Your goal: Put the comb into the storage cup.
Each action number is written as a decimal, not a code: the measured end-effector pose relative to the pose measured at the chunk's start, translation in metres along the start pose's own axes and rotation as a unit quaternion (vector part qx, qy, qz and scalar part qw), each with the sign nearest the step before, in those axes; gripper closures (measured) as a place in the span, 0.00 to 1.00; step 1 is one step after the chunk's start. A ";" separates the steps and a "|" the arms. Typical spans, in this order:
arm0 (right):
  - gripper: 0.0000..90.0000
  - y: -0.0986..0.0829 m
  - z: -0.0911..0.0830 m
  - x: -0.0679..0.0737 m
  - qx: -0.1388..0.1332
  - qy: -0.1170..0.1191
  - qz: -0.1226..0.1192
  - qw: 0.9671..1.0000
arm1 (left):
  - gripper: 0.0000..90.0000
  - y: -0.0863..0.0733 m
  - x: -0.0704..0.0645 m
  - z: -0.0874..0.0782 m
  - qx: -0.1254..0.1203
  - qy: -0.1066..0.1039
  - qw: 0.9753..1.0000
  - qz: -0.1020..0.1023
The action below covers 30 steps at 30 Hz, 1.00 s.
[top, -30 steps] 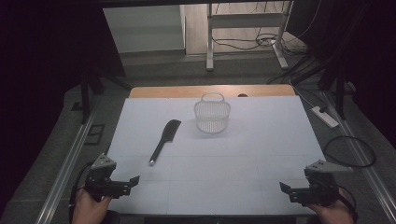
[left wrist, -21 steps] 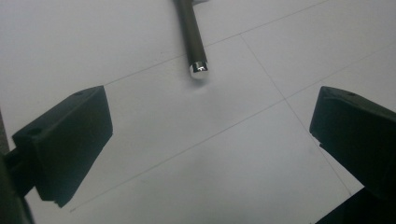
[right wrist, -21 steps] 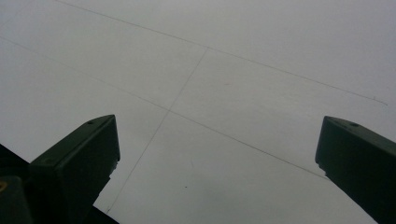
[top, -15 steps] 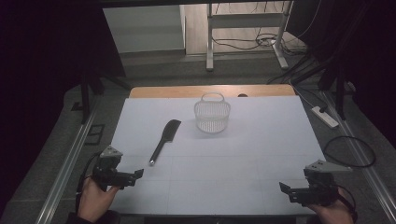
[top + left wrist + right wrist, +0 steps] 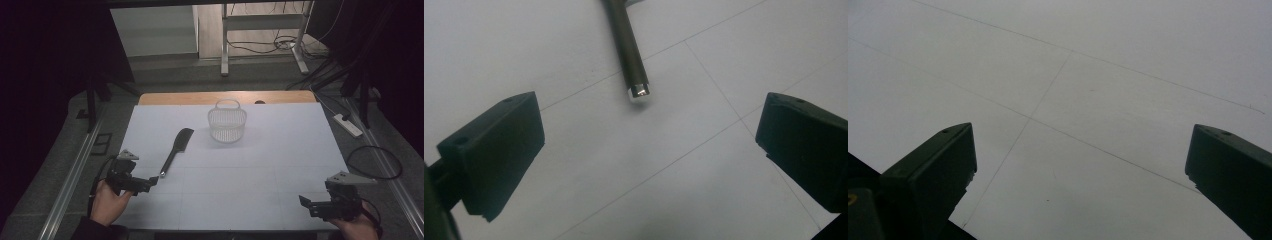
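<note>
Black spatula (image 5: 175,149) lay flat on white table (image 5: 260,165), handle end just ahead of left gripper (image 5: 150,181). Left gripper view showed handle tip (image 5: 636,90) between and beyond wide-apart jaws, untouched. High view added wire basket (image 5: 227,122) farther off. Right gripper (image 5: 306,202) jaws apart, empty.

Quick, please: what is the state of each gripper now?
Left gripper: open, holding nothing, near the spatula handle.
Right gripper: open, holding nothing.
</note>
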State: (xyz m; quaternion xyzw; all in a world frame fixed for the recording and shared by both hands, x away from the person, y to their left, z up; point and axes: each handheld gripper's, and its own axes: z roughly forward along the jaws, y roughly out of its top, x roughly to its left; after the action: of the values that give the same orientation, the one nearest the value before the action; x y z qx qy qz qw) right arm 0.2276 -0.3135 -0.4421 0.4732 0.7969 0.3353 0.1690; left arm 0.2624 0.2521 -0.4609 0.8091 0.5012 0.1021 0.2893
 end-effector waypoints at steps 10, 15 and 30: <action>0.01 0.000 0.000 0.000 0.000 0.001 0.001 1.000 | 0.00 0.011 0.003 0.008 0.012 -0.005 1.000 0.005; 0.01 0.000 0.000 0.000 0.001 0.002 0.001 1.000 | 0.00 0.019 0.004 0.014 0.013 -0.007 1.000 0.009; 0.01 0.000 0.001 0.000 0.005 0.007 -0.002 1.000 | 0.00 0.044 0.011 0.028 0.037 -0.014 0.999 0.013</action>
State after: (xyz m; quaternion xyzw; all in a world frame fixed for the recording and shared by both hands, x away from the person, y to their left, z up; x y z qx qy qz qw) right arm 0.2284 -0.3132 -0.4427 0.4705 0.8003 0.3346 0.1620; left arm 0.3133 0.2371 -0.4599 0.8272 0.4897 0.0765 0.2648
